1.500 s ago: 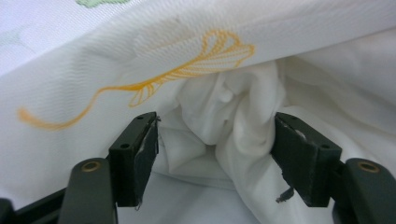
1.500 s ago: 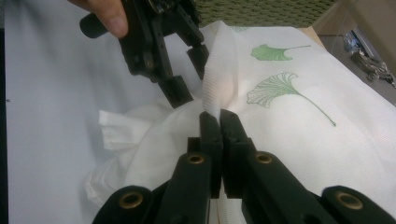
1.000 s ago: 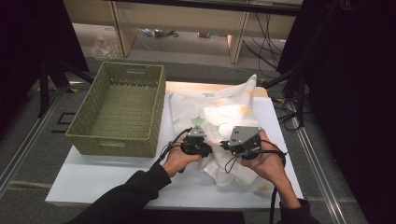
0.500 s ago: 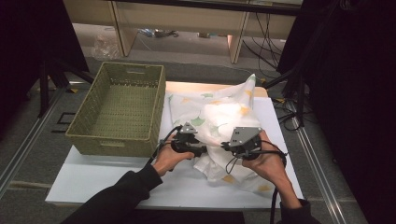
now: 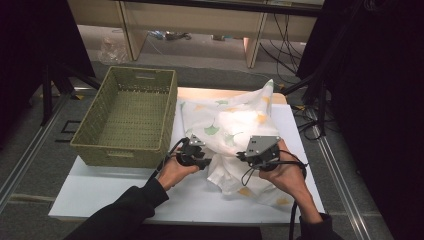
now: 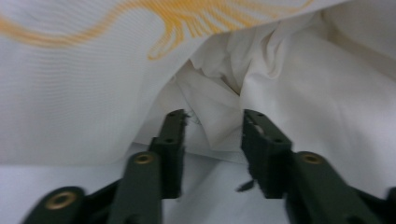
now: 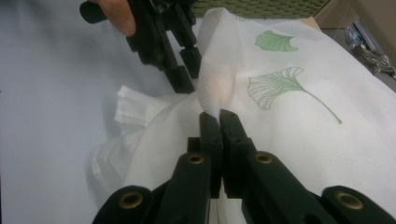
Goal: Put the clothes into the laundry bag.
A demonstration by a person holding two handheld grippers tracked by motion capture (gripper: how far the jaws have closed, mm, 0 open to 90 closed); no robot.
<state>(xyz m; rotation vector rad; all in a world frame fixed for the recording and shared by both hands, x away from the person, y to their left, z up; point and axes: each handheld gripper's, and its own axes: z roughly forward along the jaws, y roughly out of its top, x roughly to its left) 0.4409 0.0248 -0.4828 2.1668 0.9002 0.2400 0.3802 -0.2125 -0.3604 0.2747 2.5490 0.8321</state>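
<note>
Where grey floor surrounds it, a white table (image 5: 100, 192) — basket (image 5: 127, 120), cloth (image 5: 235, 122)

A white table (image 5: 100, 192) carries a woven basket (image 5: 127, 117) (left side) and a leaf-printed cloth (image 5: 230, 120) beside it.

- Cloth (image 5: 235, 125): thin white woven fabric, matt, softly creased, printed with green and yellow leaves.
- Basket (image 5: 127, 117): coarse green wicker weave, rough.
- Surface (image 5: 110, 192): smooth, matt white.
- Right claw (image 7: 218, 116): matt black plastic, brass-coloured rivets.
</note>
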